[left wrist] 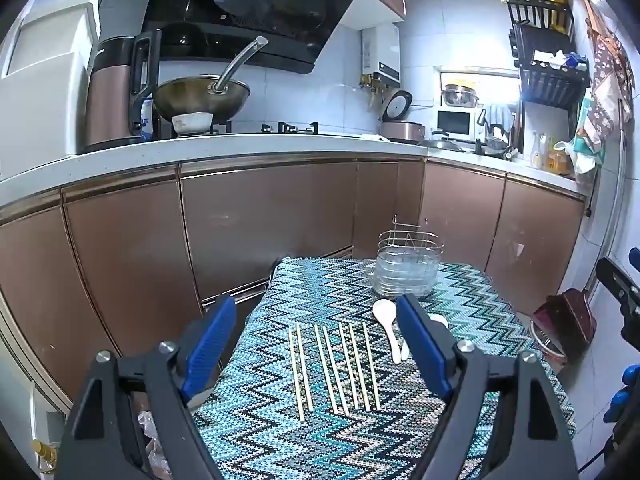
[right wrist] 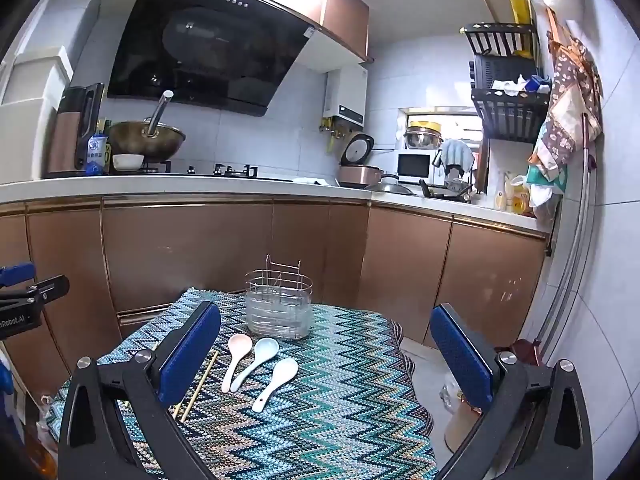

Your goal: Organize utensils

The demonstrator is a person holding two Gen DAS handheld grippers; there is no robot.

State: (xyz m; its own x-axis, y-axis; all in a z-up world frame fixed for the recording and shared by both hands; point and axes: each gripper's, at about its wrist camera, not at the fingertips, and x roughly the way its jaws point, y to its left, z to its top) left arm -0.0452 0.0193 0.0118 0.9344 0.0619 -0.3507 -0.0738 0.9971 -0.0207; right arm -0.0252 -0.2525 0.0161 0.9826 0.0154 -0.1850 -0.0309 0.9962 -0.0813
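Kitchen surface with zigzag cloth, brown cupboards behind.
Chopsticks, three spoons and wire holder lie ahead; left tongs and right tongs wide open, empty.

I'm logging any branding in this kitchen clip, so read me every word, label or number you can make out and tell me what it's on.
"nRobot.AI", cut off at the frame edge, on the left gripper's black body, in the right wrist view.
Blue-and-white packet by the wok: printed, too small to read.
Range hood sticker: too blurred.
Wall water heater panel: too small.
Nothing else is legible.
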